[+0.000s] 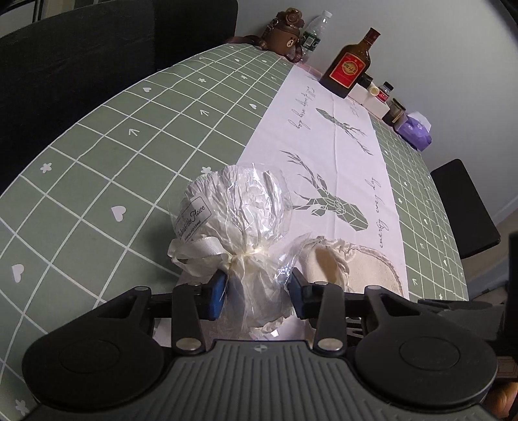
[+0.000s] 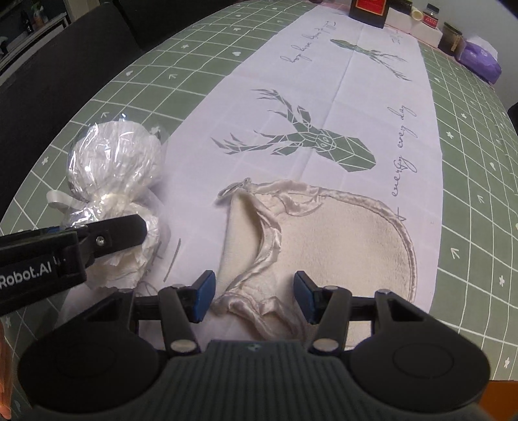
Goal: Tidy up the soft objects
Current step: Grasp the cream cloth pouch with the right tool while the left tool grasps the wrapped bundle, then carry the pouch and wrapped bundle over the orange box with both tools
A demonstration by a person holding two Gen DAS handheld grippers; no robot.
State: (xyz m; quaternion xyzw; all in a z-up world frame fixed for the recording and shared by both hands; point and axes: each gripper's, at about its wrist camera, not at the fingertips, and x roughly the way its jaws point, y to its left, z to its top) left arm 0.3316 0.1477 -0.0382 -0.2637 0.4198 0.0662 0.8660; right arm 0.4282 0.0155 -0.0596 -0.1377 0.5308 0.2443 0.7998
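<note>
Between the left gripper [image 1: 257, 293] jaws, the cellophane-wrapped bundle [image 1: 236, 210] is pinched below its ribbon tie; slick film could slip or crush. From the right wrist, the right gripper [image 2: 254, 296] hangs half open over the cream satin-trimmed pouch [image 2: 323, 239], its mouth agape and apparently empty; grabbing both layers would seal it.

A brown liquor bottle [image 1: 348, 63], a clear water bottle [image 1: 315, 30] and a purple tissue pack [image 1: 416, 131] are standing along the table's far edge.
</note>
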